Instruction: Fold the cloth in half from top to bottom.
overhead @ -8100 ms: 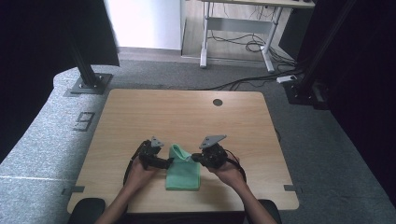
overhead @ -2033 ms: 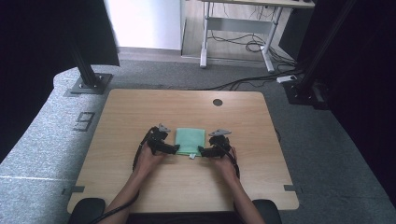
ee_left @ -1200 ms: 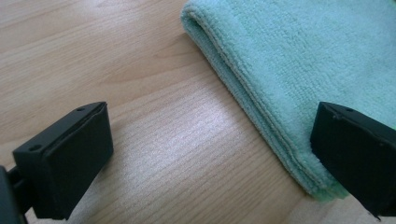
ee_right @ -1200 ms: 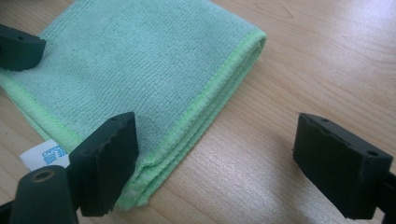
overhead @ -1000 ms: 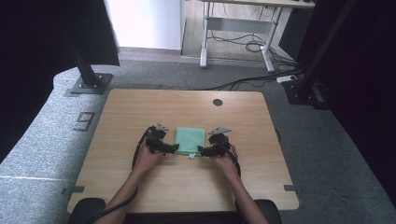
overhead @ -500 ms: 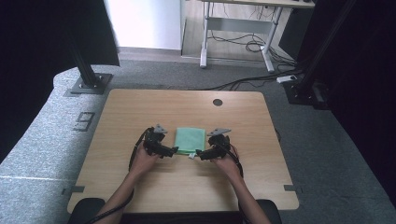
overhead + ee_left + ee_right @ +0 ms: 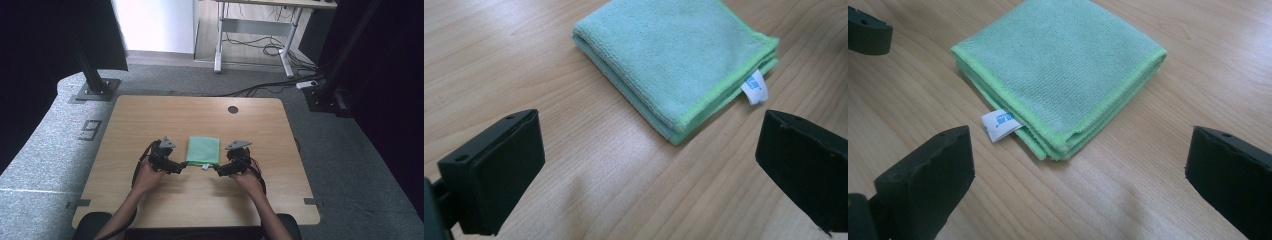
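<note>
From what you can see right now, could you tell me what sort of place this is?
Probably a lab or office set up for recording: a wooden table on grey carpet, black frame posts beside it, and a desk with trailing cables behind.

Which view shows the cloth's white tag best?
Right gripper view: the white tag lies close, unobstructed, its blue print visible, at the folded green cloth's near edge. Left gripper view shows it farther off, at an angle. High view: a tiny speck.

Green cloth [image 7: 203,150] now folded, both claws off.
</note>
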Tool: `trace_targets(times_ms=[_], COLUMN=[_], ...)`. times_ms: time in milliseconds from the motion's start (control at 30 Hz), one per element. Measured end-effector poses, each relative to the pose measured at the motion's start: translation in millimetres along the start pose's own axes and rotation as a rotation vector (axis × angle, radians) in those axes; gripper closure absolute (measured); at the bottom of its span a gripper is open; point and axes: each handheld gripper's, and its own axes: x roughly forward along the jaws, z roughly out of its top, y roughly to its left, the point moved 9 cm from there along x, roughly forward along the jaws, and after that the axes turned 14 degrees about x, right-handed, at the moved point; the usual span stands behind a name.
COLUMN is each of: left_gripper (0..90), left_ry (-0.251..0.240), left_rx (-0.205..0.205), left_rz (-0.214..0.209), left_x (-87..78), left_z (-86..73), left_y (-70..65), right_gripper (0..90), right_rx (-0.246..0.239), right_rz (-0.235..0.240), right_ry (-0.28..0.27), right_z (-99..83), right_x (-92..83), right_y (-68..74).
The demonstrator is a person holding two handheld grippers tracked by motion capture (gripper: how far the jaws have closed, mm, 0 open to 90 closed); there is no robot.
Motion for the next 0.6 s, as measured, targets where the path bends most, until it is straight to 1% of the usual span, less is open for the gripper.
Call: trace_targets(times_ms=[33, 67, 100, 133, 233, 333, 433, 500, 567, 600], left_gripper=[0.0, 0.0, 0.0, 0.0, 0.0, 0.0, 0.0, 0.0, 0.0, 0.0], left_ry=[0.0, -0.004, -0.004, -0.007, -0.008, -0.008, -0.01, -0.008, -0.008, -0.009], left_rx=[0.0, 0.004, 0.004, 0.007, 0.013, 0.021, 0.021, 0.026, 0.028, 0.025], left_rz=[0.0, 0.002, 0.002, 0.003, 0.004, 0.01, 0.008, 0.009, 0.01, 0.014], left_x=[0.0, -4.4, -4.4, -8.1, -11.5, -19.5, -23.5, -29.2, -31.1, -34.6], left_z=[0.0, -0.8, -0.8, -2.0, -3.6, -7.9, -10.2, -14.1, -15.6, -18.8], left_y=[0.0, -1.2, -1.2, -2.5, -3.7, -6.1, -7.5, -9.6, -10.3, -11.5], right_gripper=[0.0, 0.0, 0.0, 0.0, 0.0, 0.0, 0.0, 0.0, 0.0, 0.0], right_rx=[0.0, -0.007, -0.007, -0.012, -0.011, -0.015, -0.017, -0.025, -0.025, -0.026], right_rz=[0.0, 0.003, 0.003, 0.002, 0.005, 0.009, 0.008, 0.006, 0.004, 0.0], right_ry=[0.0, -0.004, -0.004, -0.005, -0.007, -0.011, -0.01, -0.008, -0.008, -0.009], right_z=[0.0, -0.4, -0.4, -1.3, -2.3, -4.6, -6.0, -8.7, -9.7, -11.9], right_x=[0.0, -5.1, -5.1, -9.4, -13.3, -20.8, -24.0, -29.7, -31.7, -36.0], right_y=[0.0, 0.9, 0.9, 1.3, 1.6, 2.0, 2.2, 2.0, 1.7, 0.3])
